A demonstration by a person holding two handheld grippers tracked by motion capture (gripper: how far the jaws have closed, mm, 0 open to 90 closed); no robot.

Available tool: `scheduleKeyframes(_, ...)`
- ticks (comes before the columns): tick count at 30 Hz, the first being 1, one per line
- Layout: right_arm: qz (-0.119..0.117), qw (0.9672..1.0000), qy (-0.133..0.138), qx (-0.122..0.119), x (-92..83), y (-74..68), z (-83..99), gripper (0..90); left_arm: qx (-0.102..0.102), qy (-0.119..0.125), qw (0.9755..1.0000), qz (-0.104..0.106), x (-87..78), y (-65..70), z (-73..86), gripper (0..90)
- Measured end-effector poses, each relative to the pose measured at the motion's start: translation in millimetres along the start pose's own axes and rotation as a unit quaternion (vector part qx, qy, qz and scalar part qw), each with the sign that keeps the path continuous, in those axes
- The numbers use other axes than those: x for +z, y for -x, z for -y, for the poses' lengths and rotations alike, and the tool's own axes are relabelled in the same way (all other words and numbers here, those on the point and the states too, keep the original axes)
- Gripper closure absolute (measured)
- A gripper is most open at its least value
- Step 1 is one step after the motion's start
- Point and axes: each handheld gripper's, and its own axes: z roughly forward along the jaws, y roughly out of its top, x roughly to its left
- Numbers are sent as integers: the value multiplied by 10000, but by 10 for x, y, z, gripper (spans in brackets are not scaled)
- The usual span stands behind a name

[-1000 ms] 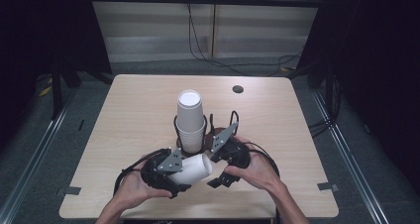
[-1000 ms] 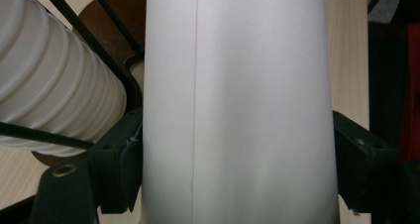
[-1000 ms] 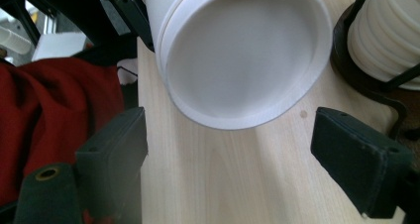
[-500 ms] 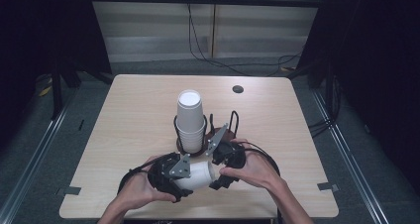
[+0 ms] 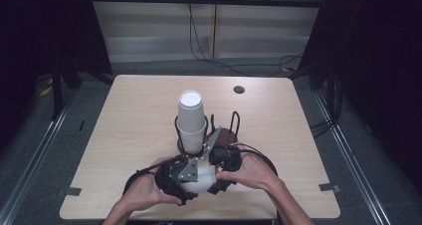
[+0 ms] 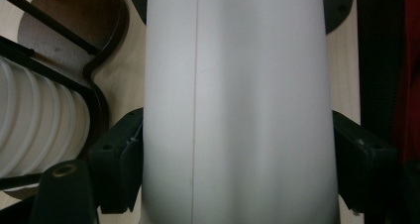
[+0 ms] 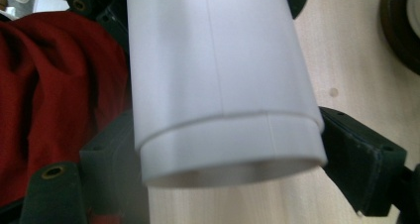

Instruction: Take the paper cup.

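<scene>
Both tools clamped on nested paper cups (image 5: 203, 175), held sideways near table's front edge: left tool (image 6: 237, 149) on body, right tool (image 7: 228, 140) near rim. Judgement: pull apart along axis, gentle squeeze; holder (image 5: 219, 135) with cup stack (image 5: 191, 116) just behind.

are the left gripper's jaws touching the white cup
Touching. In the left gripper view both black jaws of the left gripper press flat against opposite sides of the white cup, with no gap on either side.
</scene>
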Motion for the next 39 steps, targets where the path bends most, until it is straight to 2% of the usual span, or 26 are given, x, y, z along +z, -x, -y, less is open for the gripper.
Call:
scheduleKeyframes(2,-49,10000,14,-4,11,9,-10,163,-58,103,9999,-8,5,15,-7,205)
scheduleKeyframes(7,-253,9996,73,97,30,8,-22,186,-4,79,10000,4,10,27,-15,205)
scheduleKeyframes(11,-379,9992,129,59,34,24,-24,206,19,80,10000,30,8,26,-14,204)
scheduleKeyframes(13,-391,9991,165,98,36,13,-33,231,36,44,10000,25,15,26,-14,204)
scheduleKeyframes(14,-376,9991,167,142,39,9,-40,235,112,6,9999,10,4,18,-15,203)
scheduleKeyframes(15,-322,9994,153,34,45,8,-46,238,111,3,9999,4,-5,20,-13,203)
scheduleKeyframes(17,-308,9993,220,50,43,-11,-53,245,74,60,10000,14,-21,29,0,203)
scheduleKeyframes(18,-319,9992,208,71,36,-15,-52,248,140,53,9999,13,-34,17,3,202)
scheduleKeyframes(20,-318,9991,253,84,33,-18,-57,252,128,97,9999,12,-41,18,13,194)
scheduleKeyframes(24,-306,9991,273,101,17,-22,-63,253,96,341,9994,-20,-40,14,50,172)
scheduleKeyframes(27,-273,9992,279,113,16,-24,-71,253,91,443,9989,-101,-47,13,73,159)
scheduleKeyframes(29,-269,9993,242,134,20,-23,-77,254,34,524,9986,-81,-52,8,83,154)
scheduleKeyframes(31,-262,9994,226,78,35,-8,-79,254,71,593,9981,-140,-80,7,90,159)
scheduleKeyframes(34,-250,9993,234,159,35,-6,-75,254,32,735,9972,-135,-130,-2,111,162)
scheduleKeyframes(38,-237,9992,241,202,18,2,-63,253,-73,1101,9938,-144,-213,-42,154,161)
scheduleKeyframes(39,-220,9993,277,142,11,12,-55,253,-120,1149,9932,-152,-238,-48,165,159)
